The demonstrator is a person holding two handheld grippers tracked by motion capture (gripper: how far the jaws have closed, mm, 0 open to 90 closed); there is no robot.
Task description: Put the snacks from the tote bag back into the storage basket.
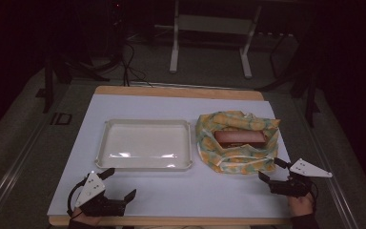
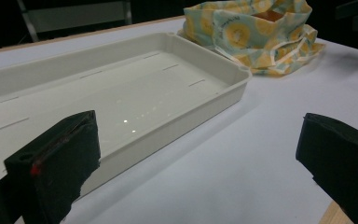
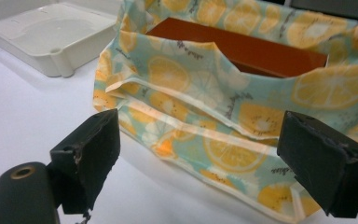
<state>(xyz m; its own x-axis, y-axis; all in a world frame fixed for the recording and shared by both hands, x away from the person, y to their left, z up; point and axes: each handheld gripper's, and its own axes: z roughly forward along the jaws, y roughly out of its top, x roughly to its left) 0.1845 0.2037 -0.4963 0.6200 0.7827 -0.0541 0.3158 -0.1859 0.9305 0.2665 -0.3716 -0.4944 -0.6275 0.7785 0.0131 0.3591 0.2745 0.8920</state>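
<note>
A cloth bag [image 1: 238, 140] printed with orange slices sits on the white table at the right, its top open around a reddish-brown box [image 1: 240, 137]. To its left lies an empty white tray [image 1: 145, 145]. My right gripper [image 1: 272, 170] rests open just short of the bag's near right corner, and in the right gripper view the bag [image 3: 223, 107] and the box [image 3: 247, 49] lie beyond the spread jaws. My left gripper [image 1: 120, 183] is open near the table's front edge, below the tray's near left corner; the left gripper view looks across the tray [image 2: 121, 93] toward the bag [image 2: 256, 32].
The white mat [image 1: 171, 191] covers a wooden tabletop whose edge [image 1: 181, 91] shows at the back. Metal frame legs [image 1: 209, 43] stand on the dark floor beyond the table. Open mat lies between the two grippers along the front.
</note>
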